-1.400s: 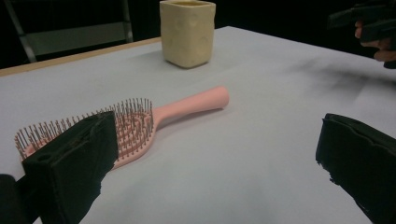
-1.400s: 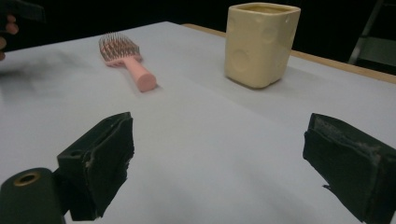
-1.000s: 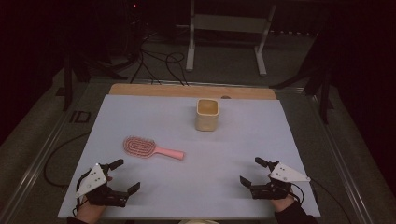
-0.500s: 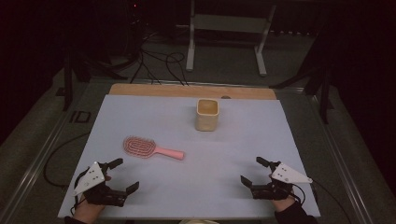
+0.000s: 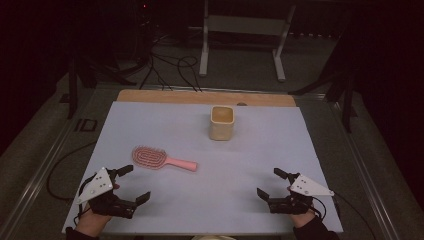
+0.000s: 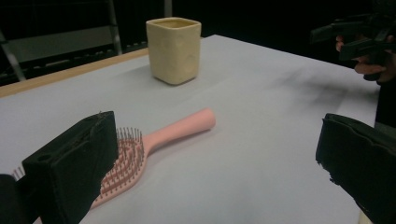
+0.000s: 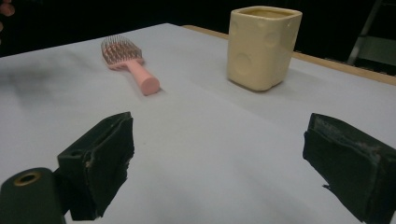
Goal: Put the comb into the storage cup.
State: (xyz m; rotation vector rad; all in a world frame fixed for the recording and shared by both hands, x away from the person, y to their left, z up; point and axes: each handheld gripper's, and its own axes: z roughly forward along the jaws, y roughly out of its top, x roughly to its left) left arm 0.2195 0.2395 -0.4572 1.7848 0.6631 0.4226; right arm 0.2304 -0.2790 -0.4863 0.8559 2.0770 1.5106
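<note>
A pink hairbrush (image 5: 162, 159) lies flat on the pale table (image 5: 250, 165), bristles up, handle pointing right. A square cream cup (image 5: 221, 122) stands upright farther back near the middle. My left gripper (image 5: 132, 183) rests near the front left edge, open, just in front of the brush head. In the left gripper view the hairbrush (image 6: 154, 144) lies right beyond the left jaw, and the cup (image 6: 173, 49) stands behind it. My right gripper (image 5: 271, 183) sits near the front right, open and holding nothing. The right gripper view shows the cup (image 7: 262, 46) and the hairbrush (image 7: 128, 63) farther off.
A wooden strip (image 5: 205, 98) runs along the table's far edge. Beyond it, on the dark floor, are a metal stand (image 5: 242, 35) and cables (image 5: 165, 65). A person's hands hold both grippers at the near edge.
Both grippers have shifted only slightly near the front edge. The brush and cup stay where they were.
</note>
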